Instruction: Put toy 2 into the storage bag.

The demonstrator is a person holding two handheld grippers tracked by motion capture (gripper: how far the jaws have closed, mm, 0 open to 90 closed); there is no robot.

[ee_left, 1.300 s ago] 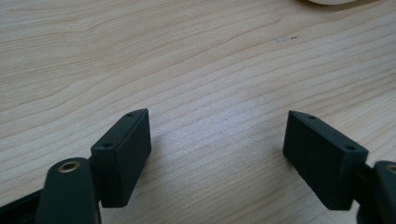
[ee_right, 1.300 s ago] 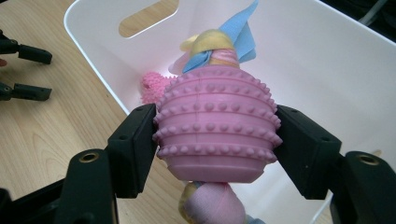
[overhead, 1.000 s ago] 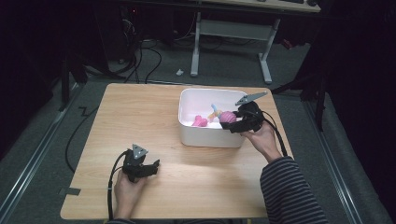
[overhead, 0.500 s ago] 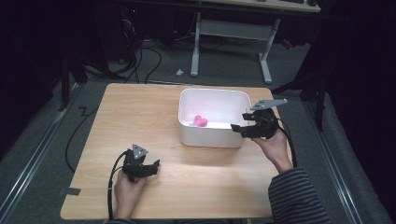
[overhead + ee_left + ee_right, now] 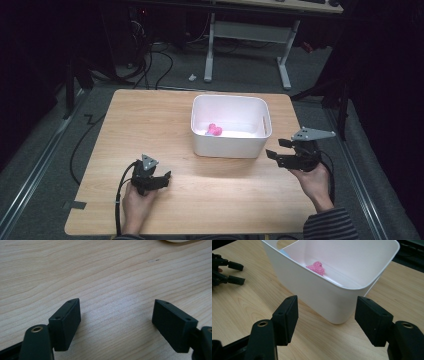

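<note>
high view sets a white bin [image 5: 231,126] toward the desk's [image 5: 150,120] far edge, with a pink bumpy piece [image 5: 214,130] on its floor beside something pale blue. right gripper view brings out that piece's knobbly, heart-like shape. right gripper [image 5: 282,150], jaws apart and empty, hovers near the right edge beside the bin. left gripper [image 5: 159,179], jaws apart over bare wood, sits near the front edge.

On the bench [image 5: 150,120], a tub [image 5: 231,146] sits right of centre toward the far edge with a small toy [image 5: 214,129] inside. The left gripper [image 5: 162,180] rests near-left; the right gripper [image 5: 276,149] is just right of the tub.
</note>
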